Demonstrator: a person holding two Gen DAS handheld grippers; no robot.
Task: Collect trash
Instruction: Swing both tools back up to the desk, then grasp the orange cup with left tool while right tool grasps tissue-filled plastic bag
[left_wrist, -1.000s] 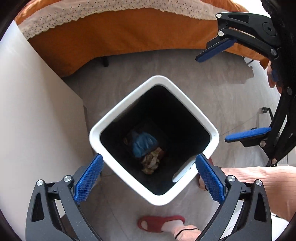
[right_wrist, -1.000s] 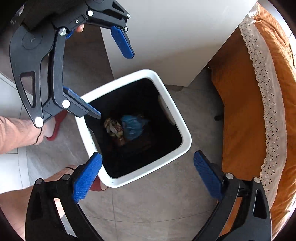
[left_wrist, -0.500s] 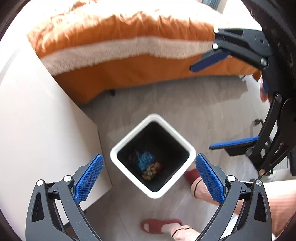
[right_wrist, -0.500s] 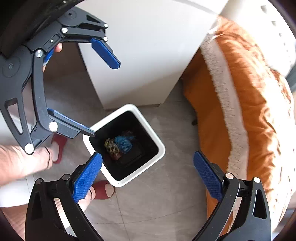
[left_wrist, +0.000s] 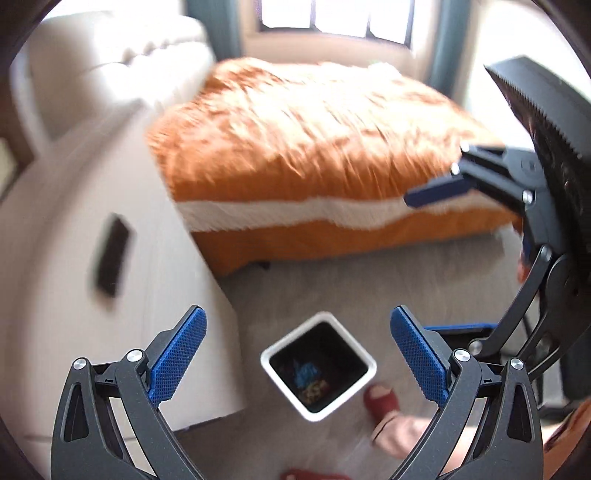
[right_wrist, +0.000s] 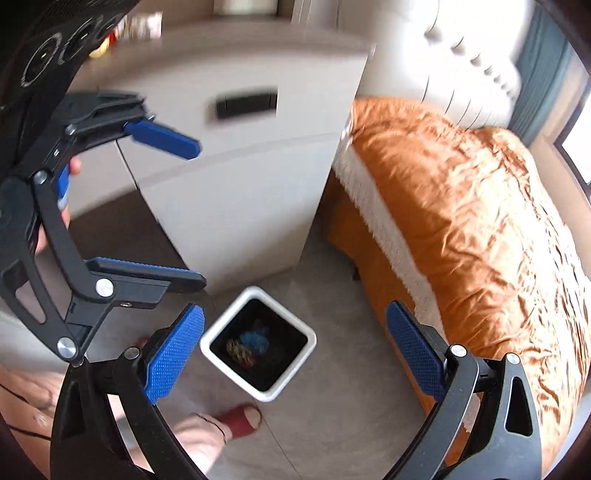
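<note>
While both tools are being held high above the floor, the left hand-held gripper (left_wrist: 298, 354) is being kept released, its blue pads (left_wrist: 178, 355) spread wide with nothing between them. The right hand-held gripper (right_wrist: 294, 354) is likewise being kept released and empty. A white square trash bin (left_wrist: 318, 364) is being framed far below and between the left gripper's fingers, standing on the grey floor (left_wrist: 369, 288). Inside it, blue crumpled trash (left_wrist: 306, 371) is lying beside a yellowish patterned scrap (left_wrist: 314, 392). In the right wrist view the same bin (right_wrist: 258, 360) is being seen below, nearer the left pad than the right one. A white cabinet (right_wrist: 240, 206) is standing just beyond the bin, and an orange-covered bed (right_wrist: 461, 221) is lying ahead to the right. A foot in a red slipper (right_wrist: 242, 421) is resting near the bin. Much of both views is being blurred.
</note>
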